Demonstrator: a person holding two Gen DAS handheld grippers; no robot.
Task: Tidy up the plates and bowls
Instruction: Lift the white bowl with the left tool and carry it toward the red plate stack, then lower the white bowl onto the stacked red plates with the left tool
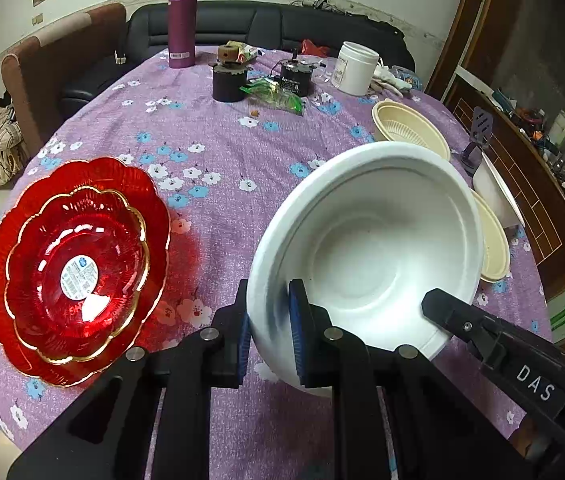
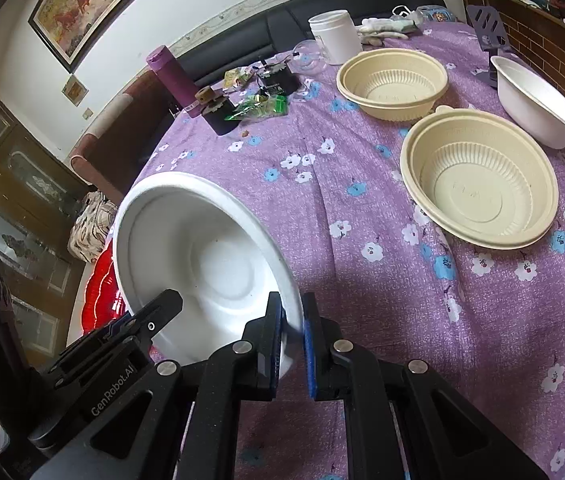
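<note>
A white foam bowl is held tilted above the purple floral tablecloth. My left gripper is shut on its left rim; my right gripper is shut on its right rim, and the same bowl shows in the right wrist view. Two stacked red glass plates lie at the left. Two cream plastic bowls and a second white bowl sit at the right.
At the table's far side stand a purple flask, a white jar, black small containers and green wrappers. A purple phone stand is at the right edge. A sofa lies behind the table.
</note>
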